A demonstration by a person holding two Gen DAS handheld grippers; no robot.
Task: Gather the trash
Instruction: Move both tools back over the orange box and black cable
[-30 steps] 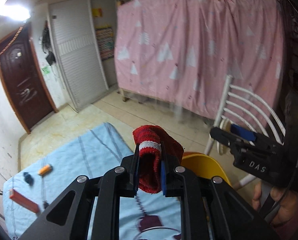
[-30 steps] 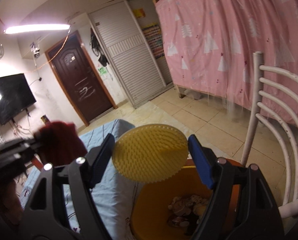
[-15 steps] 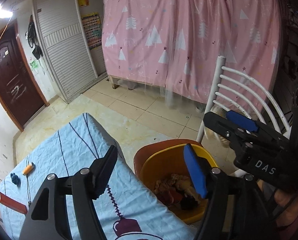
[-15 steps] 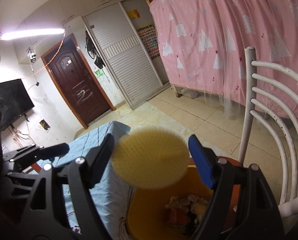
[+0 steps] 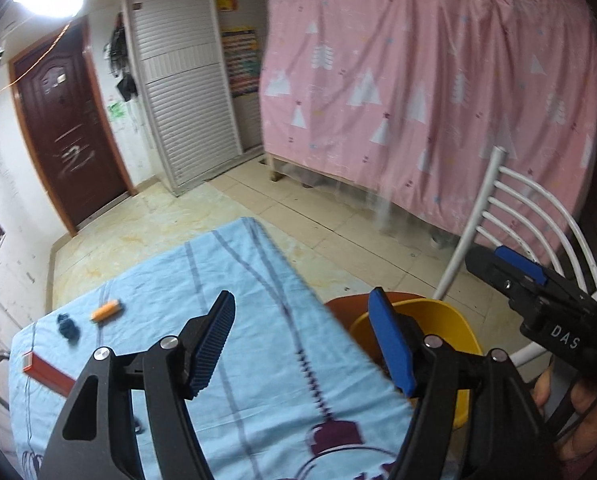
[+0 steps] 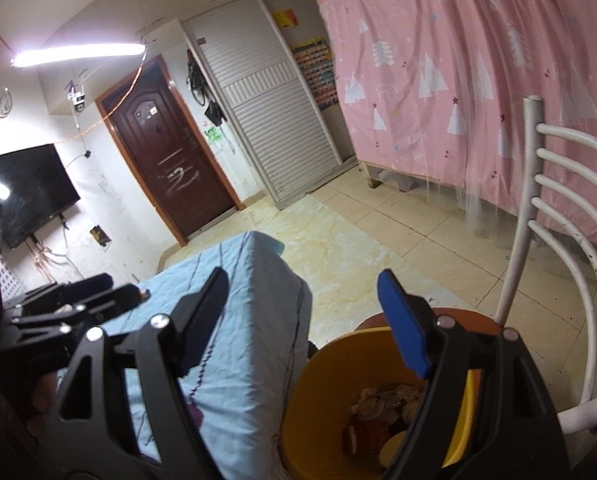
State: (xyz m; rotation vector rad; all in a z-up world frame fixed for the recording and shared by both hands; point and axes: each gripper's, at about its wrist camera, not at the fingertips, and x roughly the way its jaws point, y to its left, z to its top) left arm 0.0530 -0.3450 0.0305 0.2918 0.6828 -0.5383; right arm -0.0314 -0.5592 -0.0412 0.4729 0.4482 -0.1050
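Note:
My left gripper (image 5: 302, 340) is open and empty above the light blue tablecloth (image 5: 202, 280). My right gripper (image 6: 310, 320) is open and empty, above the rim of the yellow bin (image 6: 330, 392). The bin stands on a chair beside the table and holds several pieces of trash (image 6: 382, 420), among them a red cloth and a yellow disc. The bin also shows in the left wrist view (image 5: 446, 320). On the far left of the table lie an orange piece (image 5: 105, 310), a dark blue piece (image 5: 68, 326) and a red-orange box (image 5: 48, 372).
A white chair back (image 6: 558, 240) rises right of the bin. A pink curtain (image 5: 438, 80) hangs behind. Tiled floor (image 6: 378, 232) lies beyond the table's far edge. A brown door (image 6: 166, 160) and a wall TV (image 6: 26, 188) are at the back left.
The left gripper opened and let go of the red sock, then swung left over the table. The right gripper released the yellow disc, which now lies in the bin.

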